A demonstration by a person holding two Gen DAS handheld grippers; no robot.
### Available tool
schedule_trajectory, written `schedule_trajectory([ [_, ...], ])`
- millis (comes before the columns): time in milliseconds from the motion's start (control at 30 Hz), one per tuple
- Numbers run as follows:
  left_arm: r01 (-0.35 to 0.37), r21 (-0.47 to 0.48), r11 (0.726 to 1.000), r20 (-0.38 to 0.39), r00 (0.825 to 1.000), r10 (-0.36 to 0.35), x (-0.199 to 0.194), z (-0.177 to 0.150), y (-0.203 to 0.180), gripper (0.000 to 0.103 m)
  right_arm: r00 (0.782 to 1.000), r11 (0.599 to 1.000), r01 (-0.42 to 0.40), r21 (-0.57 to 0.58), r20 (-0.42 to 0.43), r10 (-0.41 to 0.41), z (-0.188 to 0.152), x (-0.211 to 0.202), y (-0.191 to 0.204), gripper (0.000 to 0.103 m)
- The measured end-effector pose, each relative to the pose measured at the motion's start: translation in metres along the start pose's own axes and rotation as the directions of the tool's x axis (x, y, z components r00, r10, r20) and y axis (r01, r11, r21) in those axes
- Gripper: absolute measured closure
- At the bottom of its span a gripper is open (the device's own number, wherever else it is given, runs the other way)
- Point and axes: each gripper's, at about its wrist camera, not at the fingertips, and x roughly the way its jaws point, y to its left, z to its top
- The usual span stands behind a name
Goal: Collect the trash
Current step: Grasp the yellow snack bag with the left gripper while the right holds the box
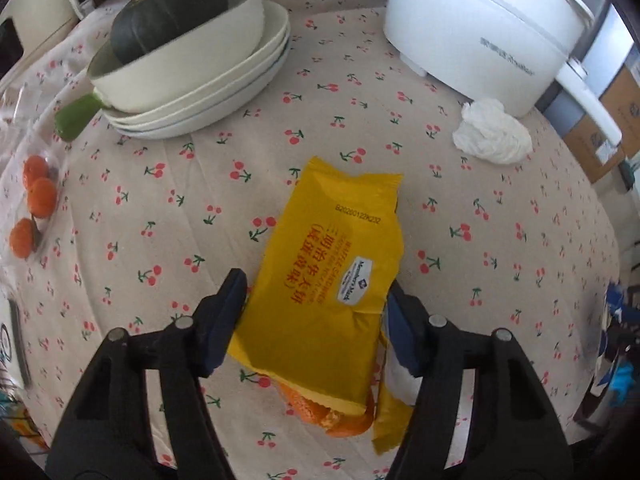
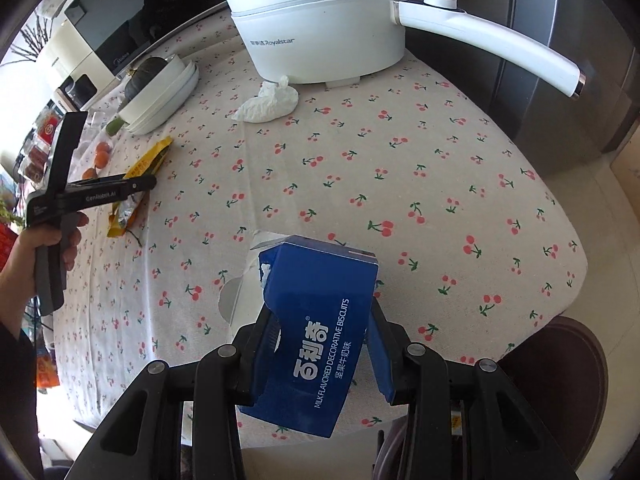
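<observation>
The right gripper (image 2: 320, 340) is squeezing a blue biscuit box (image 2: 320, 332), one pad on each side, and is holding it up over the near edge of the table (image 2: 440, 168). The box looks torn open at its far end. So one piece of trash is already picked up, but no bin is showing in either view, so nothing looks thrown away yet.

The left gripper (image 1: 316, 312) is pointing down at a yellow snack wrapper (image 1: 332, 280) that is lying on the cherry tablecloth (image 1: 160, 208). Its jaws are standing partly spread, one on each side of the wrapper's near half. The left pad is touching the wrapper's edge or sitting just beside it, and the right pad is right at the other edge, but I cannot tell if they are pinching it yet. I think this grab is the step going on now. Some orange peel (image 1: 340, 420) is peeking out from under the wrapper's near end, so that is still waiting too.

Farther back on the right, a crumpled white tissue (image 1: 492, 132) is sitting just beside the white electric pot (image 1: 480, 24). It is still waiting to be collected.

Far on the left, a dark green pumpkin (image 1: 168, 12) is resting in a stack of white bowls (image 1: 208, 80). Small oranges (image 1: 38, 200) are lying at the left edge. Those look like food, not trash.
</observation>
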Motion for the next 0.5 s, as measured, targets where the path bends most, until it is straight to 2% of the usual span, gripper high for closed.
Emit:
schedule_trajectory([
  [67,-0.019,-0.039,0.999,0.015,1.0,0.02,-0.004,-0.004,0.005,0.043,1.0,1.0,0.005,0.006,-0.002,-0.005,-0.001,0.0,-0.004,0.06],
  [100,-0.028,-0.052,0.998,0.026,0.999,0.029,-0.008,-0.007,0.006,0.049,1.0,1.0,0.008,0.009,-0.001,-0.008,-0.001,-0.001,-0.006,0.06],
  [133,-0.027,-0.067,0.997,0.035,0.999,0.03,-0.014,-0.009,0.007,0.061,1.0,1.0,0.01,0.013,0.0,-0.01,-0.002,-0.002,-0.007,0.06],
  [167,-0.025,-0.086,0.996,0.042,0.999,0.028,-0.02,-0.011,0.009,0.061,1.0,1.0,0.011,0.018,0.003,-0.011,-0.002,-0.003,-0.008,0.06],
  [233,-0.029,-0.119,0.992,0.064,0.997,0.037,-0.034,-0.02,0.006,0.07,1.0,1.0,0.008,0.025,0.012,-0.008,-0.004,-0.008,-0.009,0.06],
  [333,-0.035,-0.158,0.987,0.093,0.994,0.051,-0.058,-0.032,0.005,0.076,0.999,0.999,0.009,0.032,0.031,-0.01,-0.006,-0.017,-0.008,0.06],
  [500,-0.005,-0.191,0.982,0.16,0.986,0.036,-0.1,-0.058,-0.001,0.077,0.998,0.998,0.014,0.056,0.063,-0.017,-0.014,-0.035,-0.012,0.06],
])
